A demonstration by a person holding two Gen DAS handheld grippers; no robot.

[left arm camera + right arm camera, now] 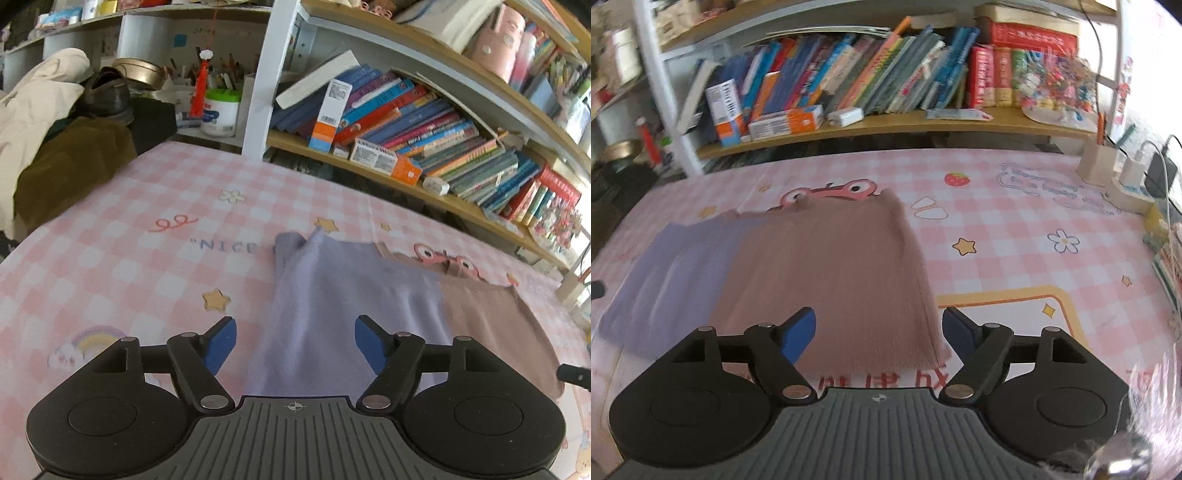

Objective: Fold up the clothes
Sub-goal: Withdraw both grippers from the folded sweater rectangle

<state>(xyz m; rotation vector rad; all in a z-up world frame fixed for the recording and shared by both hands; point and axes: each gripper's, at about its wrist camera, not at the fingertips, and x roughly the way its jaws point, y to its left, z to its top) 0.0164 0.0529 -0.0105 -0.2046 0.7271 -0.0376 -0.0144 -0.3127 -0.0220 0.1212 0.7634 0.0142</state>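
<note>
I judged that a fold had been laid and the garment let go, with the next grip not yet taken. The garment, in two colours, lay flat on the table (110,258), which carried a pink checked cloth. Its lilac part (343,314) sat toward 9 o'clock and its dusty-pink part (831,266) toward 3 o'clock, the two joining along a straight line.

In the left wrist view the left tool (295,341) stood with its jaws well apart, the blue pads (221,345) clear of the fabric; the lilac part lay below and ahead of the gap, toward 12 o'clock. Nothing was gripped. A small raised fold showed at the far lilac corner, near 12 o'clock.

In the right wrist view the right tool (879,334) was likewise spread wide and held nothing. The dusty-pink part ran from the gap up toward 12 o'clock, its near right corner just inside the right-hand pad. I could not tell whether the pads brushed the cloth.

A bookshelf (886,125) stood beyond the table at 12 o'clock.

In my judgement, the next move called for each tool to drop onto an edge or corner on its own side, pinch through all layers, and carry it over evenly. The raised lilac corner might need flattening first.
</note>
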